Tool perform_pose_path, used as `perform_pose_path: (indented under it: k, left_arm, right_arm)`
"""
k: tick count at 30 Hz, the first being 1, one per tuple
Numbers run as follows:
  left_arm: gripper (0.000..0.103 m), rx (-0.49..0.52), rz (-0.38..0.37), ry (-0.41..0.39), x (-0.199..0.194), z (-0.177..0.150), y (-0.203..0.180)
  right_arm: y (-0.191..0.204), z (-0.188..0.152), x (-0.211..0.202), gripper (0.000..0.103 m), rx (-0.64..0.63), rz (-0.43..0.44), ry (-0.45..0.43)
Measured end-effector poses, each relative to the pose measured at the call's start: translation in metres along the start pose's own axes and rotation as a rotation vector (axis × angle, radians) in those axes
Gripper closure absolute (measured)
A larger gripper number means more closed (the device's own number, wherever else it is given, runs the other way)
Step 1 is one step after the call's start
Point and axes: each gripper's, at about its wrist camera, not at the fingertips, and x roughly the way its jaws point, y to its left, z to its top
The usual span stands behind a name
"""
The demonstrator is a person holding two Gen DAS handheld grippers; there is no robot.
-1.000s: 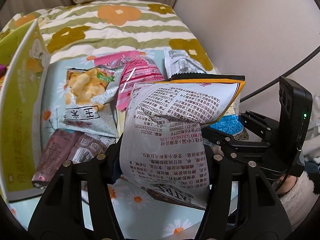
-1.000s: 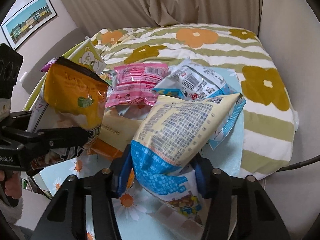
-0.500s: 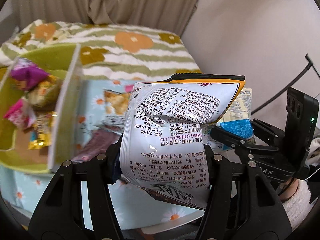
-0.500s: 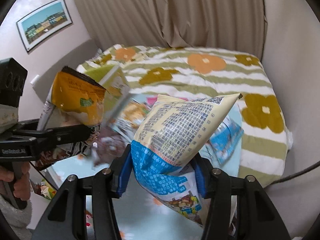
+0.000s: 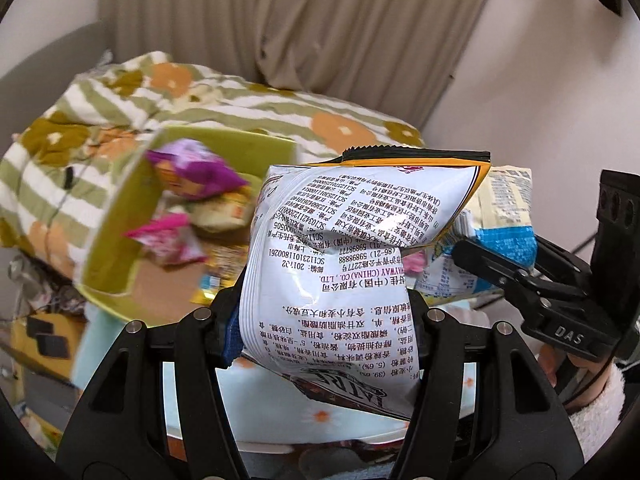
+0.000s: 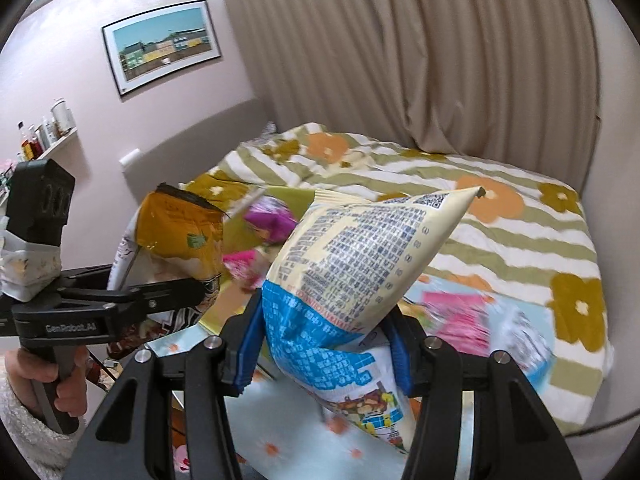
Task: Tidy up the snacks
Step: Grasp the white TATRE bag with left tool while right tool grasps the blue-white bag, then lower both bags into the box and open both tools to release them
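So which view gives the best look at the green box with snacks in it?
The left wrist view: the green box shows its open inside, with purple and pink packets, though blurred. In the right wrist view the two held bags hide most of it; only a strip of green wall shows.

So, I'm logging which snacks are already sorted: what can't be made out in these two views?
- Green cardboard box, left wrist view: contents motion-blurred, right part hidden by the white-backed orange snack bag.
- Pink packets on the daisy cloth, right wrist view: blurred, unreadable.
- Cream-and-blue snack bag: only the printed back shows; front hidden.
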Motion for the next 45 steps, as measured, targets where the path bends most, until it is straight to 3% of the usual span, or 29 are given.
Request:
perform_pose_path:
  k: [8, 17, 20, 22, 33, 43, 45]
  left_arm:
    - [0.048, -0.035, 0.089, 0.012, 0.000, 0.027, 0.089]
    - [0.048, 0.000, 0.146, 0.124, 0.064, 0.040, 0.158]
    - [0.041, 0.045, 0.143, 0.155, 0.087, 0.039, 0.163]
    - [0.001, 0.066, 0.127, 0.179, 0.096, 0.036, 0.164]
    - [0.001, 0.065, 0.054, 0.207, 0.091, 0.020, 0.175]
    - [0.001, 0.048, 0.094, 0.176, 0.073, 0.021, 0.179]
    - [0.001, 0.036, 0.099, 0.174, 0.073, 0.022, 0.180]
  right_arm:
    - [0.058, 0.033, 0.060, 0.053, -0.010, 0.056, 0.041]
    - [0.091, 0.044, 0.131, 0.053, 0.047, 0.020, 0.129]
    - [0.089, 0.041, 0.147, 0.053, 0.079, -0.002, 0.155]
    - [0.086, 0.039, 0.159, 0.053, 0.115, -0.024, 0.173]
    - [0.084, 0.032, 0.171, 0.053, 0.220, -0.107, 0.221]
    - [0.090, 0.049, 0.207, 0.052, 0.239, 0.002, 0.320]
    - [0.090, 0.049, 0.215, 0.043, 0.240, 0.003, 0.333]
